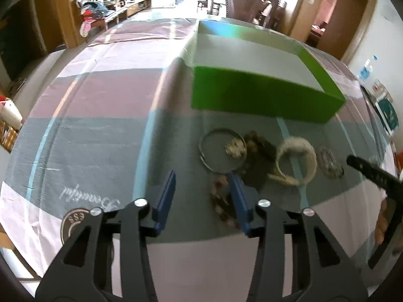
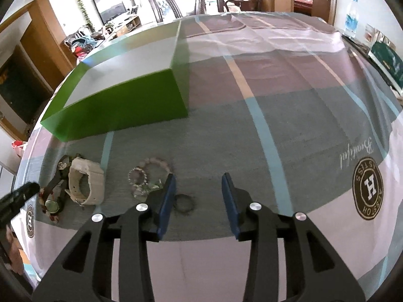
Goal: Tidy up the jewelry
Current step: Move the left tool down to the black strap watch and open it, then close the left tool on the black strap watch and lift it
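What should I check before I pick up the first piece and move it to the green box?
1. Left claw open, nothing held: ok.
2. Right claw open, nothing held: ok.
3. Green box open on top, inside looks bare: ok.
4. Jewelry apart enough for a single grasp: not ok; metal bangle, dark watch and white watch crowd together.
5. Small dark ring near right claw, free of neighbours: ok.
6. Bead bracelet clasp state: cannot tell, blurred.
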The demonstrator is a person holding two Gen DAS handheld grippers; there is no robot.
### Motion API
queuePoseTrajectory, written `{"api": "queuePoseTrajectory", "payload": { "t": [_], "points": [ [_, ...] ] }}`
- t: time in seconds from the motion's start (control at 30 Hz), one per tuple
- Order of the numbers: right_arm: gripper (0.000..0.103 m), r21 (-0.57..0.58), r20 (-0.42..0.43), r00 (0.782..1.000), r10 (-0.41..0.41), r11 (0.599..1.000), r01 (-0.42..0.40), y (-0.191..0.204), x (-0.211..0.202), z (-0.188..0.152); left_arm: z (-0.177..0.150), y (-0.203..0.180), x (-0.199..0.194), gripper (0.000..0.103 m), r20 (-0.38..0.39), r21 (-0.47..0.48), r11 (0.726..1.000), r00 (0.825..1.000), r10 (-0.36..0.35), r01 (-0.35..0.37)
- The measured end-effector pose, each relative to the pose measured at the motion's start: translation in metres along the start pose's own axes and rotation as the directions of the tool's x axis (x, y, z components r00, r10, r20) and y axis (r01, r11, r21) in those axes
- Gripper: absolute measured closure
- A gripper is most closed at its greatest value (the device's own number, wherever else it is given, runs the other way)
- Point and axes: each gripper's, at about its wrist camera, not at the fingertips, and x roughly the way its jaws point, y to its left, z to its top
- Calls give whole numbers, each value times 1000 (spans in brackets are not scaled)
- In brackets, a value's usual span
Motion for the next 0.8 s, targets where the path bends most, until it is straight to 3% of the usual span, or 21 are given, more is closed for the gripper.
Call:
{"api": "queuePoseTrajectory", "payload": {
  "t": [0.33,0.53,0.73,0.8],
  "points": [
    [63,-23,-23,999,25,999,-26,11,3,-12,-22,-27,-4,51,-22,81,992,995,-99,101],
    [59,-21,-22,999,29,999,-29,13,3,-14,-19,-31,13,49,-68,56,983,983,-171,175],
    [59,-18,-23,999,27,999,-28,12,2,-16,-14,-28,7,53,-42,67,984,986,-163,166],
    [59,-16,-23,999,22,1000,-23,13,3,-16,-14,-26,11,61,-59,63,984,985,-161,164]
  ]
}}
